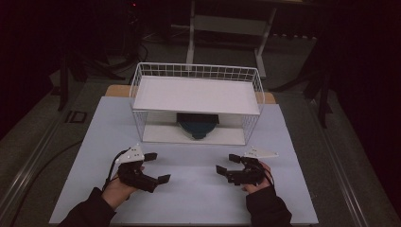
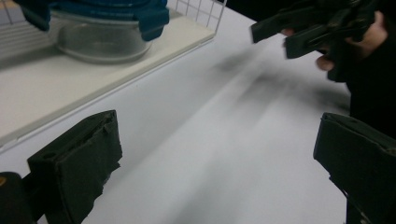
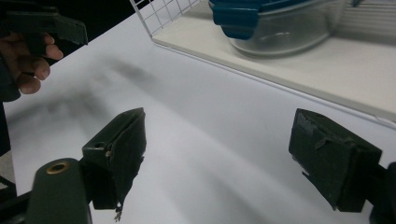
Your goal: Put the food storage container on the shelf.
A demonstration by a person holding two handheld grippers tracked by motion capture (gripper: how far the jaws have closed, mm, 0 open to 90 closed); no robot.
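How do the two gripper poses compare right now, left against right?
The left gripper points in toward the table's middle from the left side; the right gripper points in from the right, so they mirror each other. The left gripper's near jaw reaches further toward the centre than the right gripper's. Both stand open with nothing between the jaws, both rest low over the white table, and both sit in front of the wire rack.

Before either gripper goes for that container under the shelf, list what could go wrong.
1. The glass container sits under the rack's upper shelf, so a gripper reaching in might knock the shelf edge or the wire side.
2. Its wall is smooth, rounded glass; jaws could slip, or catch just the blue lid.
3. The left gripper and right gripper, both open, could collide in the narrow opening.
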